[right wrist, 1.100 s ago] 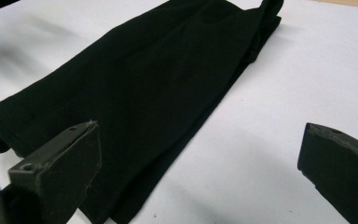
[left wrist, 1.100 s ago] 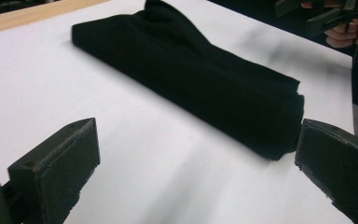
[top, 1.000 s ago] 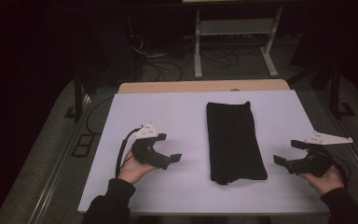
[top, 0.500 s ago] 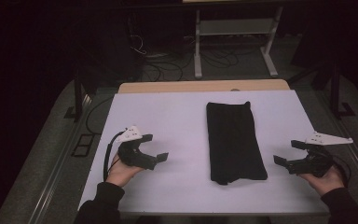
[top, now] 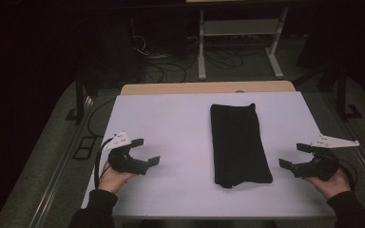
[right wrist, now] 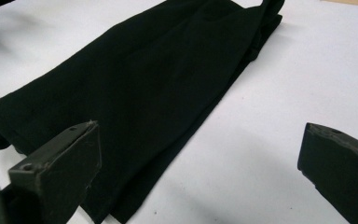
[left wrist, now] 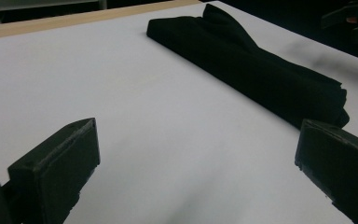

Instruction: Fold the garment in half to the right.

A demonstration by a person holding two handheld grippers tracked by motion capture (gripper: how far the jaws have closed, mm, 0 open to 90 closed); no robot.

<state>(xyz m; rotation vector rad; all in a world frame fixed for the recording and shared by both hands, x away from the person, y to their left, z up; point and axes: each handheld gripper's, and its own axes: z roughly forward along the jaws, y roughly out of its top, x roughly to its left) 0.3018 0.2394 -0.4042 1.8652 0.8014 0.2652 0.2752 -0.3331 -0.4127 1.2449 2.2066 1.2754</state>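
Since a second ago the left gripper (top: 146,152) has drawn back toward the table's (top: 180,118) left edge, away from the folded black cloth (top: 238,142); the right gripper (top: 297,155) has hardly shifted. Both sets of fingers stand wide apart, holding nothing. The cloth lies well to the right of the left fingers (left wrist: 56,163) and just ahead of the right fingers (right wrist: 58,161): a long, soft, matte, layered strip on smooth white. This looks like the approach before a grasp; next, each gripper needs an edge or corner.

Dim room, lit tabletop, soft focus
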